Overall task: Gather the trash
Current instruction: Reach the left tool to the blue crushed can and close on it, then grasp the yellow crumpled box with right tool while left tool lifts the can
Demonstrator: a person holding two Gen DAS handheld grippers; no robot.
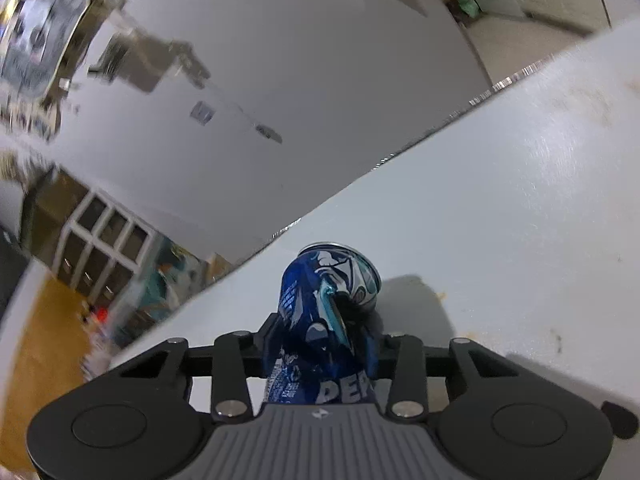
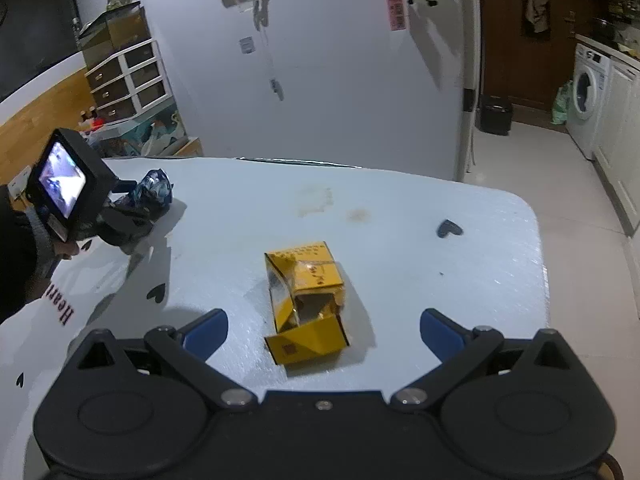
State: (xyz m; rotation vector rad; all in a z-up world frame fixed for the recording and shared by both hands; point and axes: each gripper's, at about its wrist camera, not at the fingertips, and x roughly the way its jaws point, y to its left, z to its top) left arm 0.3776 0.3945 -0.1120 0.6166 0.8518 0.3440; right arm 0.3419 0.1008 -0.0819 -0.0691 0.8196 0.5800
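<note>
Blue crushed can (image 1: 326,320) sits clamped in my left gripper (image 1: 320,344) on the white table (image 1: 500,208), its long axis running away from the camera, top end far. From the right wrist, my right gripper (image 2: 324,330) stands wide apart over the yellow box (image 2: 306,300), whose torn flap faces me.

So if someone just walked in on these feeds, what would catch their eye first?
Probably the crushed blue soda can, clamped between the left gripper fingers near the white table's far left edge. Next, the torn-open yellow cardboard box lying mid-table, just ahead of the right gripper, whose blue-padded fingers stand wide apart on either side of it, not touching.
</note>
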